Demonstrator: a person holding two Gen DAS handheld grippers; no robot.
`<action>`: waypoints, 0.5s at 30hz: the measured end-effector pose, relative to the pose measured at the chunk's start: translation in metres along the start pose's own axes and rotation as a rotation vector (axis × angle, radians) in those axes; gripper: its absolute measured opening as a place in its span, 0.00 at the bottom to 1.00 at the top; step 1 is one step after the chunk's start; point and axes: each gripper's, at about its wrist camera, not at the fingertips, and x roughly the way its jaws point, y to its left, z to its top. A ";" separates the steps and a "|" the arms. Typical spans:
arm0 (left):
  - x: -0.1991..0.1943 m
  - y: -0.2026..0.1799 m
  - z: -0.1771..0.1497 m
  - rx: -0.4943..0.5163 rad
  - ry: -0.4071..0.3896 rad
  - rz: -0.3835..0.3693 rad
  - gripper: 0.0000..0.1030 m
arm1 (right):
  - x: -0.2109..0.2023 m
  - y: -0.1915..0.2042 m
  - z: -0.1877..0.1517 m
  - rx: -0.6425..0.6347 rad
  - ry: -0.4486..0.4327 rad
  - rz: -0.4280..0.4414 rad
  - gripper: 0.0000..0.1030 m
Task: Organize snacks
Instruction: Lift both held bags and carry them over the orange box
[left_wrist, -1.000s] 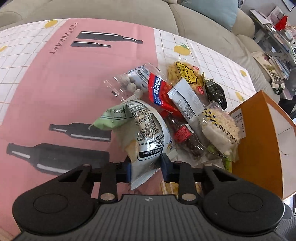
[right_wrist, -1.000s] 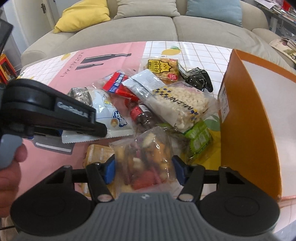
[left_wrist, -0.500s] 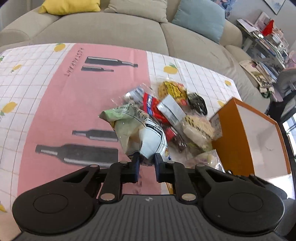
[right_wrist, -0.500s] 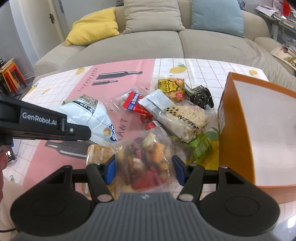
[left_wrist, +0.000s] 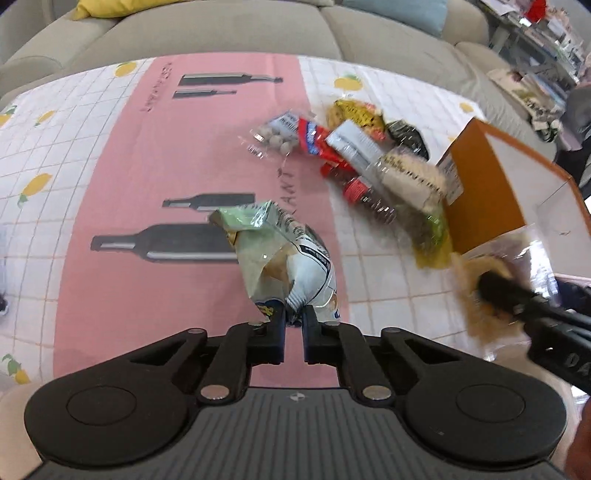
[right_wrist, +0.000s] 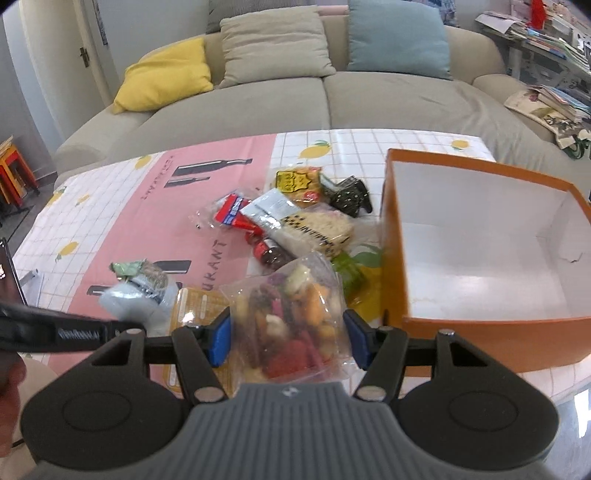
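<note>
Pinching: L fingers (left_wrist: 294, 325) on chip bag (left_wrist: 284, 254) corner, R fingers (right_wrist: 288, 334) round mixed-snack bag (right_wrist: 291, 321).

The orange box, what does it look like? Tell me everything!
The orange box looks like cardboard, orange outside and white inside. It has no lid and nothing shows inside. It sits upright on the table's right side, beside the snack pile, with a white label on the wall facing it.
</note>
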 end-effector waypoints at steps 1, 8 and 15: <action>0.002 0.000 -0.002 0.001 0.018 0.005 0.21 | -0.001 -0.001 -0.001 0.000 -0.002 -0.003 0.59; 0.004 0.005 -0.010 0.020 -0.014 0.086 0.71 | 0.014 -0.002 -0.010 0.063 0.025 0.029 0.59; -0.004 0.022 -0.008 0.015 -0.080 0.193 0.83 | 0.037 0.009 -0.016 0.076 0.052 0.065 0.59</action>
